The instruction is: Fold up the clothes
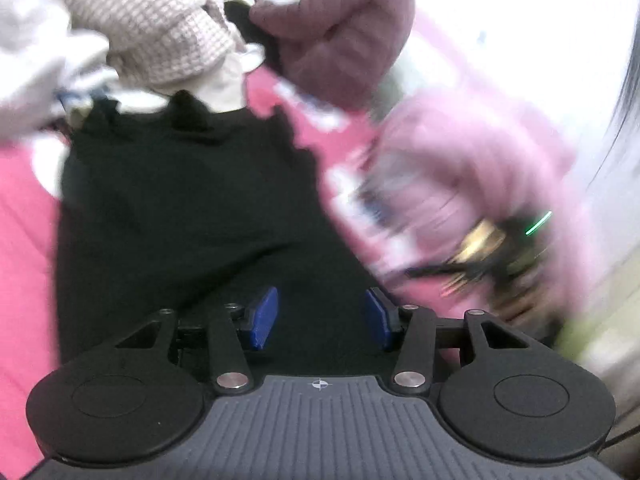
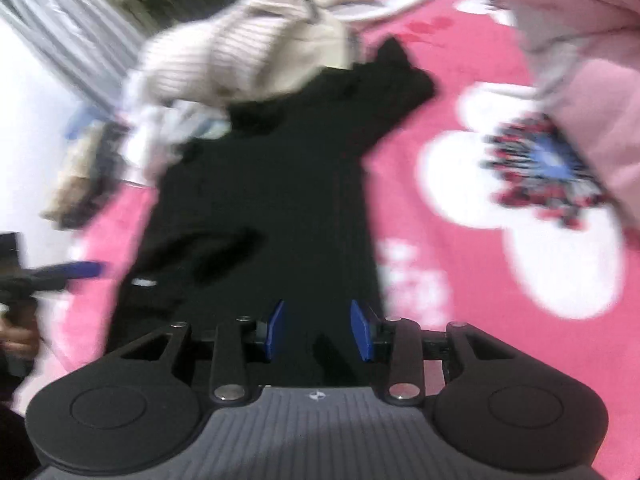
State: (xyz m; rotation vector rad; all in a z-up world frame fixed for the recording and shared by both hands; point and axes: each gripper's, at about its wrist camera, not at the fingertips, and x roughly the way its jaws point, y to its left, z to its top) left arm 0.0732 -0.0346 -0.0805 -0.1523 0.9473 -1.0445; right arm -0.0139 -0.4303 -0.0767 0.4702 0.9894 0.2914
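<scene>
Across the whole scene a pink blanket (image 2: pixel 460 92) with white flower shapes is spread, and it is judged to serve as the folding surface, since every garment lies on it. On its middle the black garment (image 2: pixel 272 184) is laid out lengthwise, running away from both cameras, one sleeve or corner (image 2: pixel 400 68) reaching out toward the far right; this is taken to be the piece now being folded, because both tools are aimed along it. At its far end a heap of pale clothes (image 2: pixel 248 56) is piled, partly overlapping the black cloth, and is presumably kept there as the stock still to be folded. A mauve knitted piece (image 1: pixel 344 28) is seen beyond the heap in the left wrist view, and a pink padded sleeve (image 1: pixel 472 160), blurred by movement, crosses that view on the right.

The left gripper (image 1: pixel 320 322) is held above the near end of the black garment with its blue pads apart and nothing between them. The right gripper (image 2: pixel 318 330) is likewise held over the near edge, its pads apart and no cloth caught, though blur makes the cloth's exact edge hard to place. The garment is thus judged to lie free on the blanket, gripped by neither tool
</scene>
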